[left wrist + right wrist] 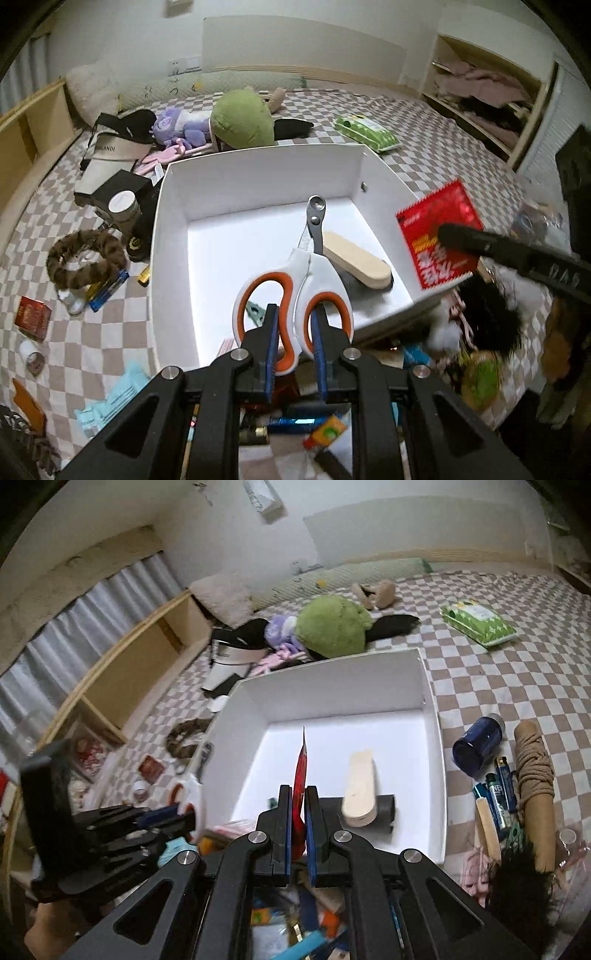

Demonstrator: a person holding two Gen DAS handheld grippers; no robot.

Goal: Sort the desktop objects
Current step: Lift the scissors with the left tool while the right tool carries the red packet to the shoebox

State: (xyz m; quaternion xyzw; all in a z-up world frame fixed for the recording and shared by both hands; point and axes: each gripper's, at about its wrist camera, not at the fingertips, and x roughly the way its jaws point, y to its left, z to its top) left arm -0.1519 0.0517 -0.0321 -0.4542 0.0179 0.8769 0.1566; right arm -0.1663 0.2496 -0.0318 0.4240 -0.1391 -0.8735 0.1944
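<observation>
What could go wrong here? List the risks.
1. The left tongs pinch the scissors by only one handle loop; they may swing or slip as they go into the box.
2. The right tongs hold the red packet by its edge; it could slide out before reaching the box.

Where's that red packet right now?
The red packet is pinched in the right gripper, held above the white box's near right edge, beside the wooden brush.

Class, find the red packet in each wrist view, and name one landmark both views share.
Left wrist view: red packet at right, face-on, beyond the white box's right wall, held by the right gripper.
Right wrist view: red packet at centre, edge-on, pinched in the right gripper.
Shared landmark: white box.
</observation>
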